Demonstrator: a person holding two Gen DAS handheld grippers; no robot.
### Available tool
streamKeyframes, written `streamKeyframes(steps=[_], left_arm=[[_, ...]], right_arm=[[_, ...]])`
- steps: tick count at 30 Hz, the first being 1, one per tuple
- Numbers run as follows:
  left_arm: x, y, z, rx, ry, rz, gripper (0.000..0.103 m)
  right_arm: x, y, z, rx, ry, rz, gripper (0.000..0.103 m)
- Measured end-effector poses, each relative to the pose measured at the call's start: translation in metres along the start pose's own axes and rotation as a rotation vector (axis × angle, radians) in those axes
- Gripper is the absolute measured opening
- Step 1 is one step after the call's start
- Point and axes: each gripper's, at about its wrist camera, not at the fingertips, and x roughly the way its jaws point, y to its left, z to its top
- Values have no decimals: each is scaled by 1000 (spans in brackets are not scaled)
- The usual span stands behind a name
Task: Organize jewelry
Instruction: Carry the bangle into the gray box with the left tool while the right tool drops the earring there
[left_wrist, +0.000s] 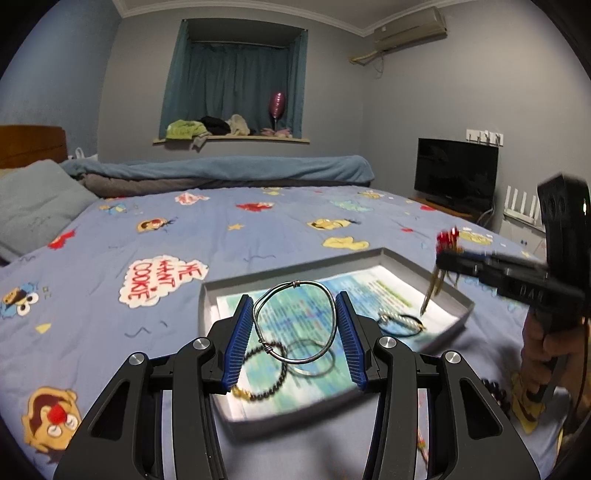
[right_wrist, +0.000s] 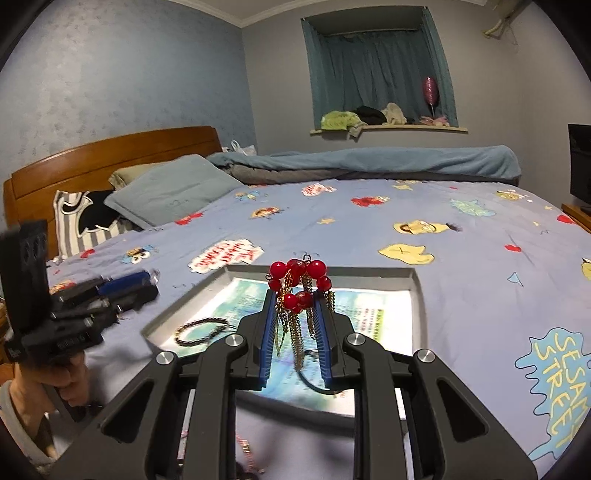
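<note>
Two grippers hold jewelry: left (left_wrist: 294, 322) a bangle (left_wrist: 293, 320), right (right_wrist: 298, 325) a red-beaded piece (right_wrist: 300, 280).

Blue cartoon-print bedsheet (right_wrist: 461, 266), red-beaded gold-chain piece (right_wrist: 300, 284), silver bangle (left_wrist: 295, 321), perhaps black bead bracelet (left_wrist: 266, 373).

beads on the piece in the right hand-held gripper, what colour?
Red beads, glossy, with gold chains hanging below. Clearest in the right wrist view.
</note>
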Motion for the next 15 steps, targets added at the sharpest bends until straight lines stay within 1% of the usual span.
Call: streamKeyframes(steps=[3, 6, 10, 15], left_arm=[[13, 2, 4, -1, 28, 5, 47], [30, 4, 1, -3, 86, 6, 47], [49, 9, -5, -16, 162, 15, 47], [58, 18, -14, -47, 216, 27, 47]], right_arm=[[15, -6, -6, -3, 45, -28, 20], [27, -14, -12, 7, 89, -49, 20], [35, -23, -14, 38, 117, -68, 20], [46, -37, -20, 92, 166, -81, 20]])
